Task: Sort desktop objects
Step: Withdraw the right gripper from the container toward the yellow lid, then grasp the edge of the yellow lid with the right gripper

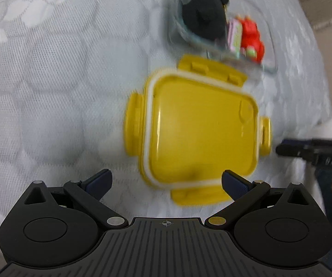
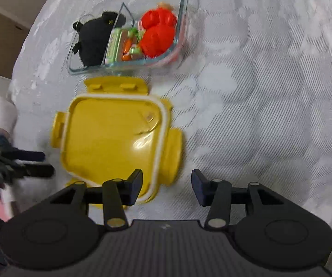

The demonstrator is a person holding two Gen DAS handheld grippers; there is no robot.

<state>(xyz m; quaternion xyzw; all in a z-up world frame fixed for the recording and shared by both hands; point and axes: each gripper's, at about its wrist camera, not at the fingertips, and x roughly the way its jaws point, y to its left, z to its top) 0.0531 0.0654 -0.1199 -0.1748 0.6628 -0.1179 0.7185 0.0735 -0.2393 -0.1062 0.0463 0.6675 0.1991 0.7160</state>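
**Inspector:** Nearest first. State of the left tongs?

**Assistant:** Spread wide, nothing between the pads. They point steeply down over the desk, which has a white lace cloth. The near edge of the yellow lid lies just ahead of them, toward the right finger.

**Inspector:** And the right tongs?

**Assistant:** Parted, less wide than the left, gripping nothing. The left finger hangs over the lid's near right corner — whether it touches, I cannot tell. The right finger is over bare cloth.

**Inspector:** The lid itself?

**Assistant:** Flat on the desk, inner side up, white seal around the rim, latch flaps out on all four sides. It sits between the two tongs — each camera sees the other tongs at the lid's far side.

**Inspector:** Beyond it?

**Assistant:** The glass container, just past the lid's far flap, divided in two. A black plush toy fills one compartment; a red toy, a small green tin and small orange-and-green pieces fill the other.
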